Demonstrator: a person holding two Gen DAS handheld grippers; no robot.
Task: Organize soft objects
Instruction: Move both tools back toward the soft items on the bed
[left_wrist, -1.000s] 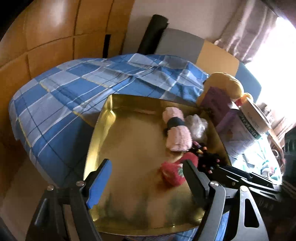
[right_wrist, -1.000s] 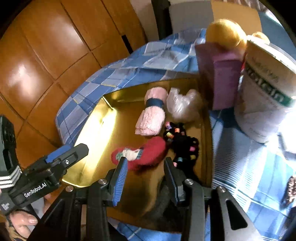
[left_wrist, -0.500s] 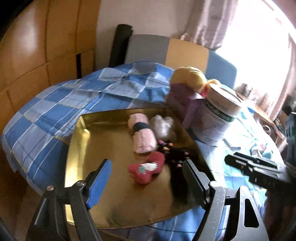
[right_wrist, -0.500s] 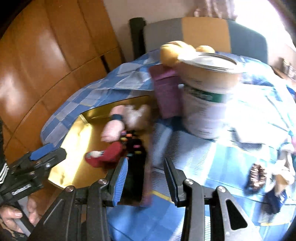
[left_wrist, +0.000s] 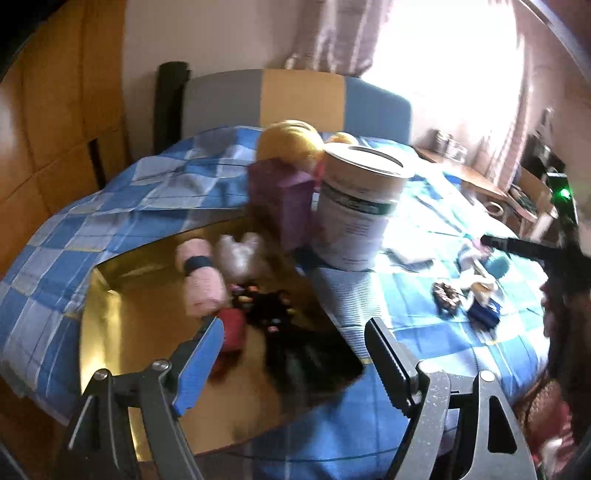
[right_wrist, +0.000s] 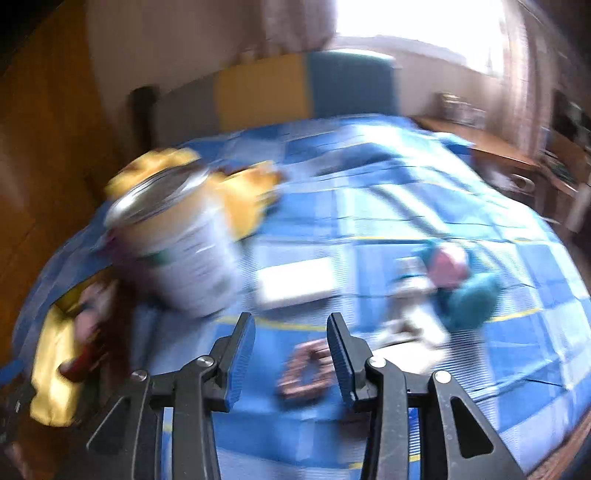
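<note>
Right wrist view, heavily blurred, shows a brown scrunchie (right_wrist: 308, 369) lying on the blue checked bedspread (right_wrist: 406, 192) near the bed's front edge, just beyond and between the tips of the right tongs (right_wrist: 291, 325), which stand narrowly parted with nothing in them and tilt downward over it. Just past it lie pale soft pieces and a teal plush (right_wrist: 471, 301); a white card (right_wrist: 295, 282) lies toward the middle. A large white tin (right_wrist: 177, 254) stands at the left, a yellow plush (right_wrist: 243, 192) behind it.

Left wrist view: the left tongs (left_wrist: 293, 328), wide and empty, hang over the gold tray (left_wrist: 99, 314) at the bed's left side, holding a pink rolled towel (left_wrist: 201, 284), a red soft item (left_wrist: 231, 332) and black beaded bands (left_wrist: 269, 306). A purple box (left_wrist: 284, 199) stands beside the tin.
</note>
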